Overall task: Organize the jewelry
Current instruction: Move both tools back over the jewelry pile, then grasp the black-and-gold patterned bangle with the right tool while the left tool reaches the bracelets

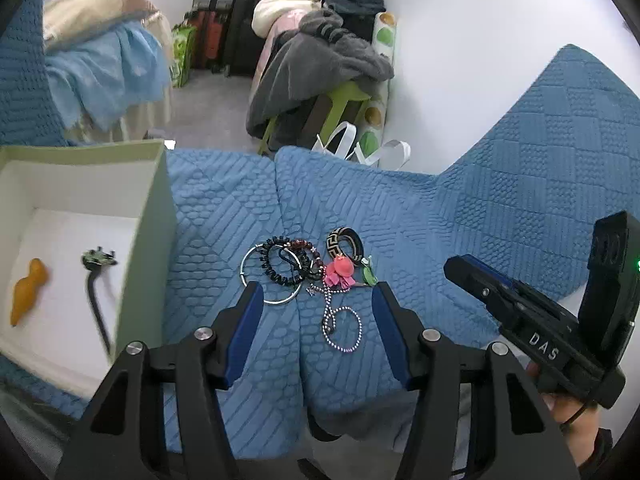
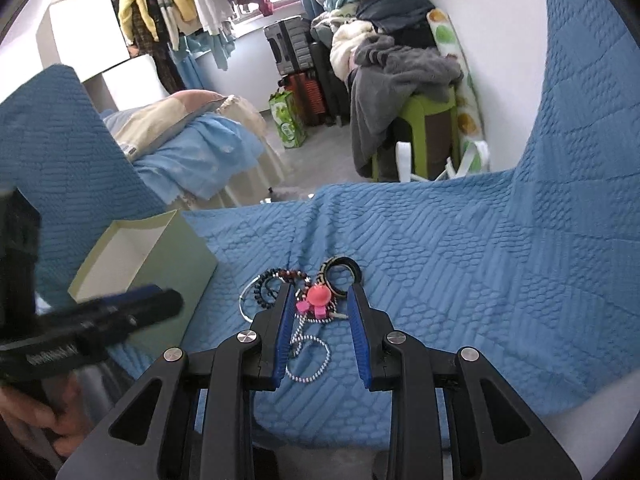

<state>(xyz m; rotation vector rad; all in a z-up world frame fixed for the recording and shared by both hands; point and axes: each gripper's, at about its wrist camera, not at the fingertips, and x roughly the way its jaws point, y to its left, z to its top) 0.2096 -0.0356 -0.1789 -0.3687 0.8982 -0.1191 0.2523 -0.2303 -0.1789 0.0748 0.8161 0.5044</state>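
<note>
A small heap of jewelry lies on the blue quilted cover: black bead bracelets, a silver bangle, a black-and-cream bangle, a pink charm and a bead chain. My left gripper hangs open just short of the heap, nothing between its blue pads. My right gripper is also open, its fingertips either side of the pink charm without touching it. An open pale green box to the left holds an orange piece and a dark hair stick.
The right gripper's body and a hand show at the right of the left wrist view. The left gripper's body crosses the left of the right wrist view. Beyond the cover's far edge are a green stool with clothes, suitcases and a bed.
</note>
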